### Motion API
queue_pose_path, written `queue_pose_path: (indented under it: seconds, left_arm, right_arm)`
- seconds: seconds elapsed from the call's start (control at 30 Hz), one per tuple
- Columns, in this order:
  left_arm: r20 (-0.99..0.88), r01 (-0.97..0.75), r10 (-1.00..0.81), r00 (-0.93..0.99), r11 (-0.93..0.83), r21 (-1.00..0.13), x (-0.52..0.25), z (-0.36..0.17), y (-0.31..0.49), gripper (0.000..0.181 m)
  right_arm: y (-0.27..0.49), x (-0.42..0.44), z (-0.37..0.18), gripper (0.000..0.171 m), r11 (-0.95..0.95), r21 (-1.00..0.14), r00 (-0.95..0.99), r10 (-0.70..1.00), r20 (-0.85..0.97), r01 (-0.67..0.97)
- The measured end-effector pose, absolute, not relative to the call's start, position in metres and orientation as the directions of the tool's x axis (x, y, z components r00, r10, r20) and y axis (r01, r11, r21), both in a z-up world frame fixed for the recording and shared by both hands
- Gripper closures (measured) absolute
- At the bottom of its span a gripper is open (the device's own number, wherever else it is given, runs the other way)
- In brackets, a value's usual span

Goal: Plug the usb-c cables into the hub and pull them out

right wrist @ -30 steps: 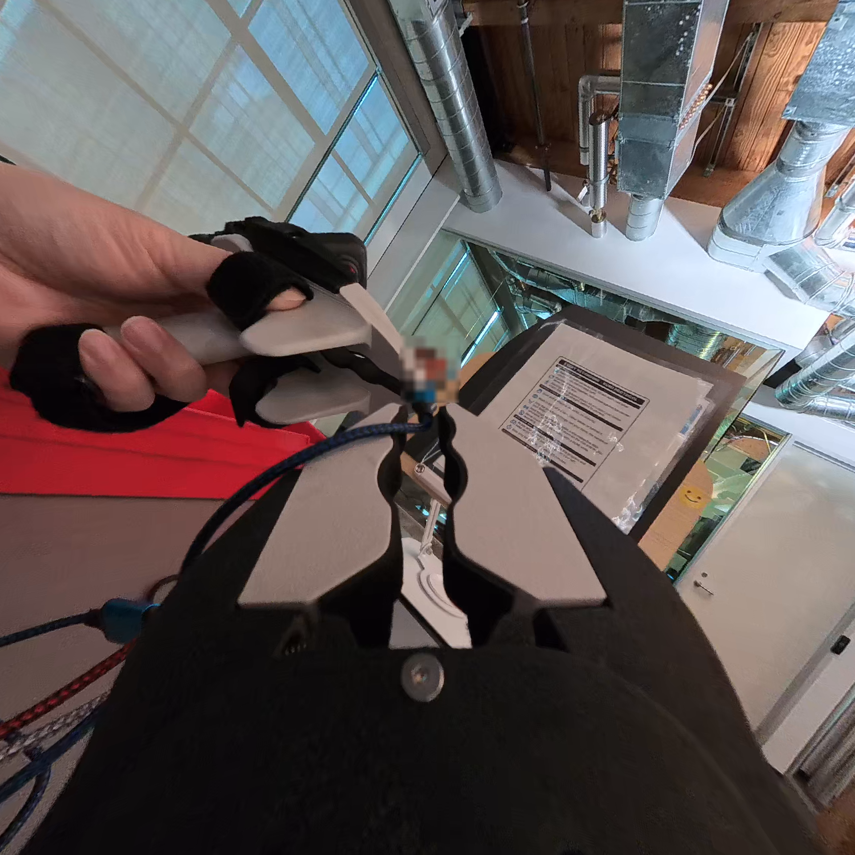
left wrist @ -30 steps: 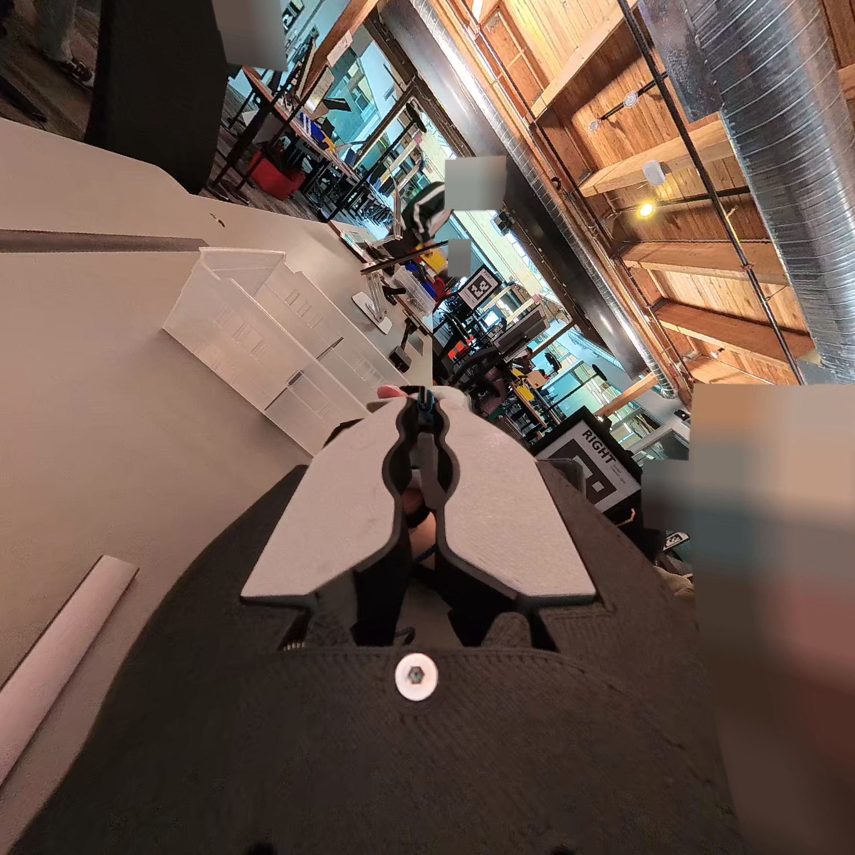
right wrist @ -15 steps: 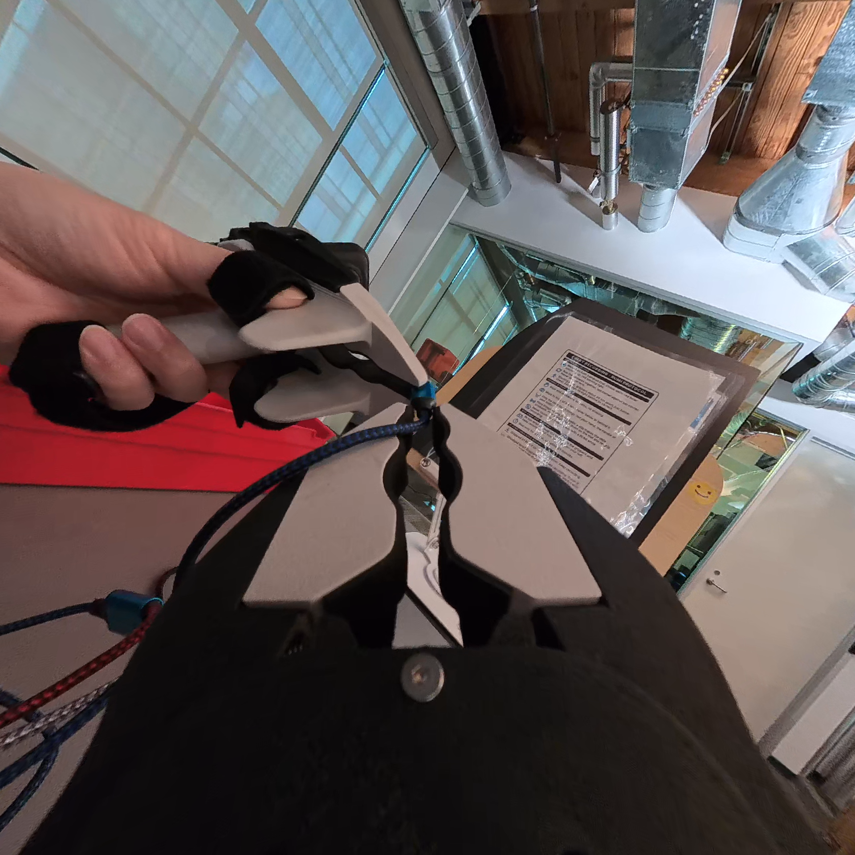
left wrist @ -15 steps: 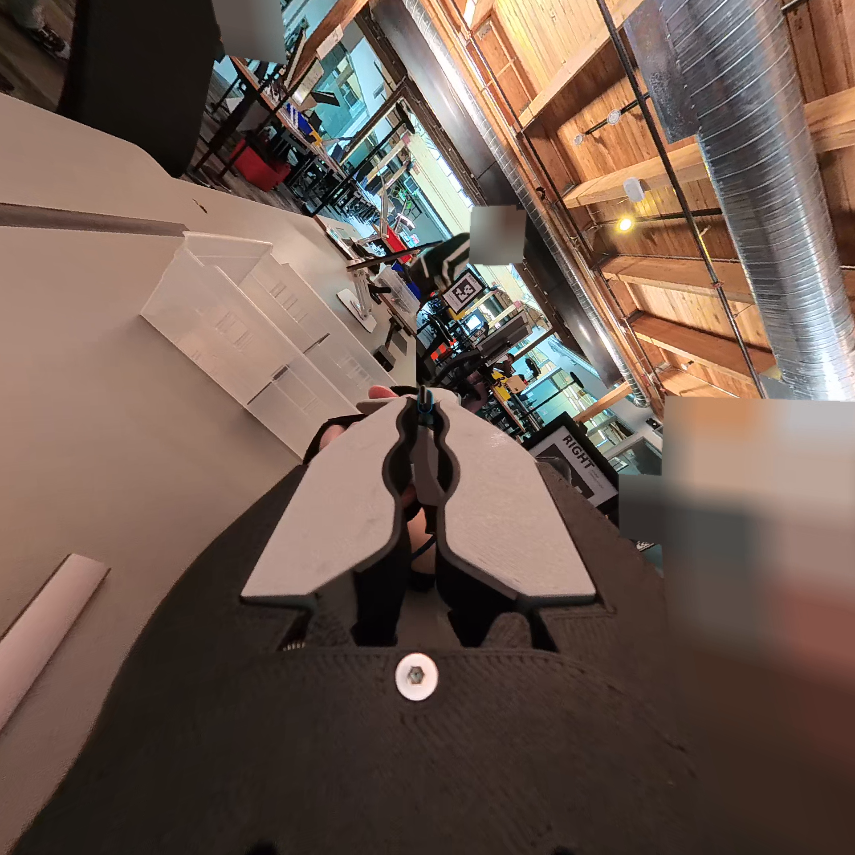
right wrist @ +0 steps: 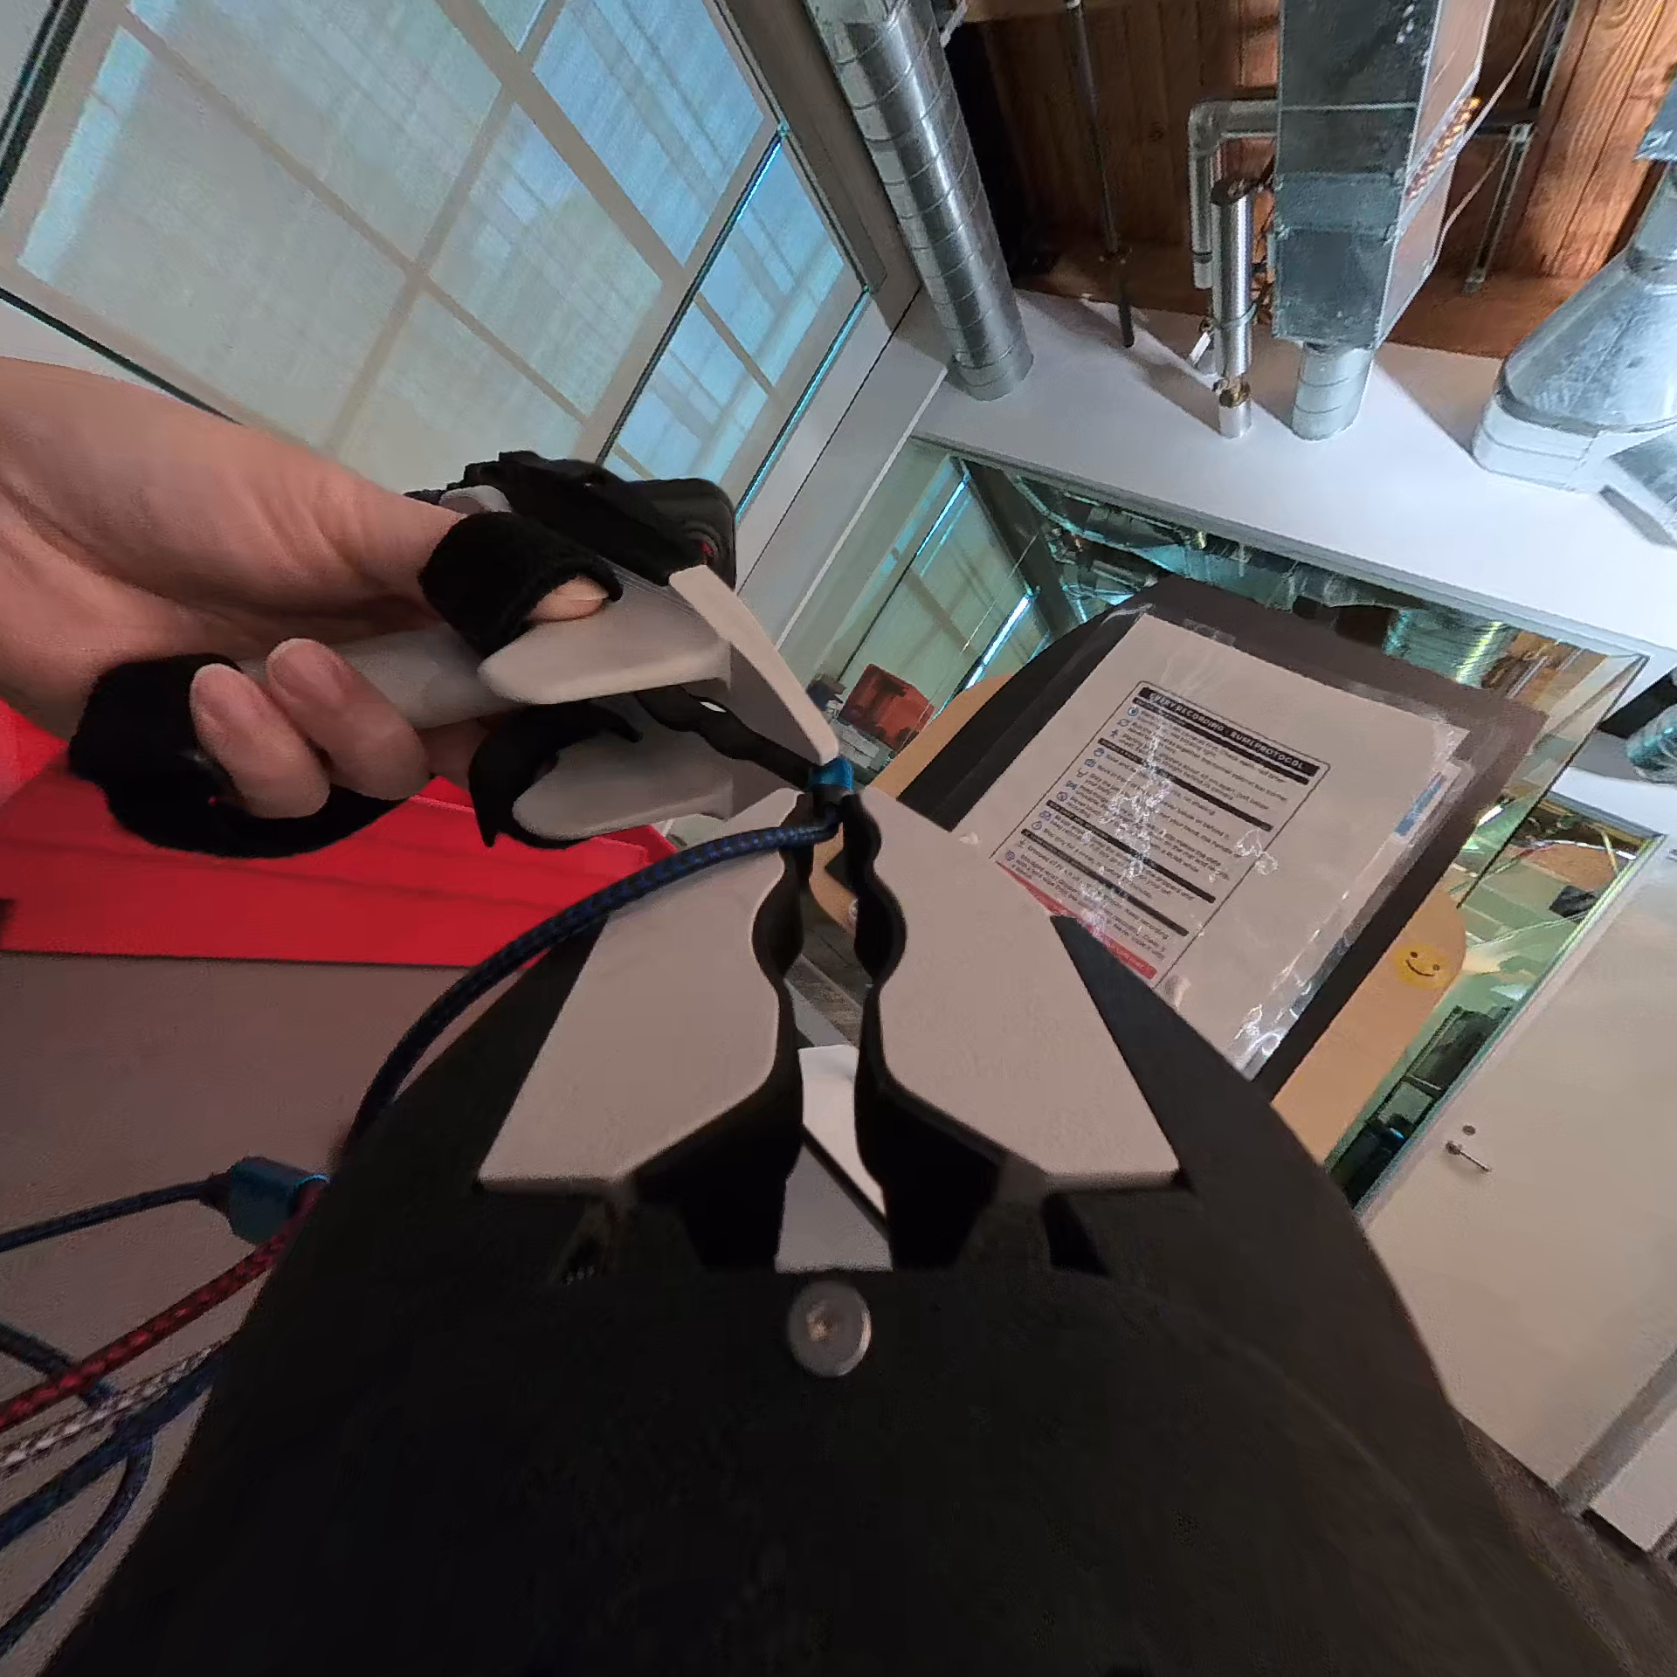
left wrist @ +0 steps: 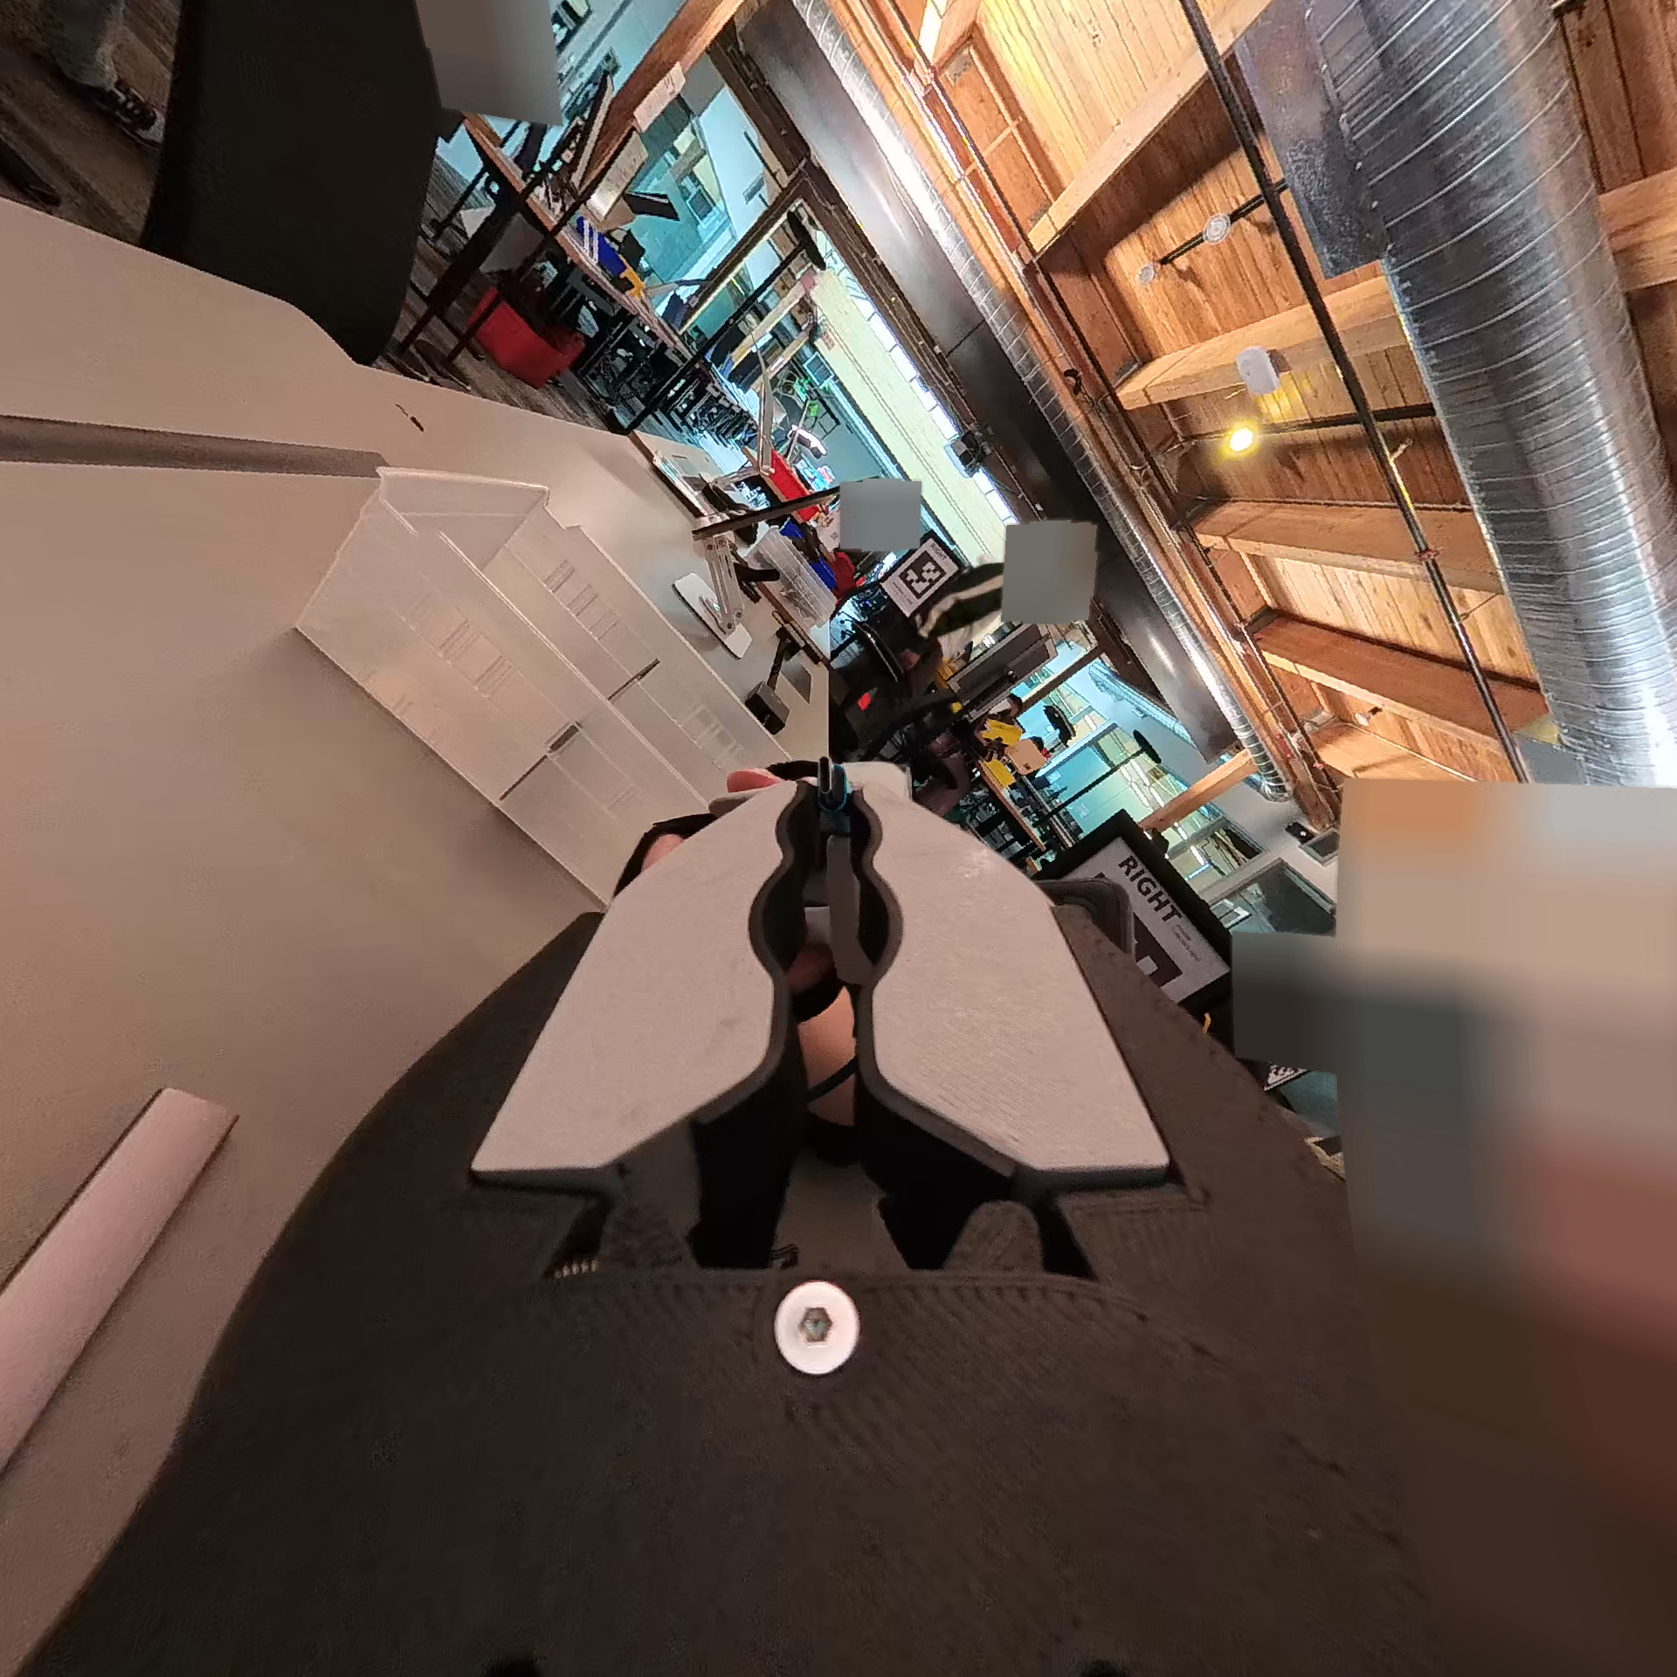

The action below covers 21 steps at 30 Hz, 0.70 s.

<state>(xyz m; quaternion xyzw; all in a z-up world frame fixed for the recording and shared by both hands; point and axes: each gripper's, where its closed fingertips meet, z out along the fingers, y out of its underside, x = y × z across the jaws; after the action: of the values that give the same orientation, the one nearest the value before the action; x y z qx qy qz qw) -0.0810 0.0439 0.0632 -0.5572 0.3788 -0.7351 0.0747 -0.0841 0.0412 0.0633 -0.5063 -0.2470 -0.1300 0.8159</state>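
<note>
In the left wrist view my left gripper (left wrist: 828, 803) is shut on a thin grey piece (left wrist: 846, 916), seemingly the hub seen edge-on. A blue usb-c plug (left wrist: 831, 791) sits right at its tip. In the right wrist view my right gripper (right wrist: 837, 806) is shut on the blue plug (right wrist: 833, 778) of a blue braided cable (right wrist: 581, 916), which trails down to the left. The left gripper (right wrist: 812, 758), held by a hand (right wrist: 209, 581), meets mine tip to tip at that plug. Whether the plug is seated in the hub is hidden.
Red, white and blue braided cables (right wrist: 136, 1343) and a blue connector (right wrist: 263, 1198) lie on the table (right wrist: 181, 1044). A red bin (right wrist: 272, 889) stands behind. Clear plastic organisers (left wrist: 508, 635) and a white strip (left wrist: 100, 1207) are on the table. A black stand with a laminated sheet (right wrist: 1180, 844) is at the right. The grippers are tip to tip, or close to it.
Both grippers stay tip to tip at the blue plug with the same grips. The held pair has shifted and tilted slightly, so the background has moved in both views.
</note>
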Motion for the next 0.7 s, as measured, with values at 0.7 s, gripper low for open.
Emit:
queue_pose_path:
  seconds: [0.7]
  left_arm:
    - [-0.004,-0.899,-0.994,-0.108,0.099,-0.426,-0.114,-0.116,0.108,0.123]
  right_arm:
    - [0.039,-0.040,0.084,0.164,0.438,-0.815,0.899,0.035,0.437,0.379]
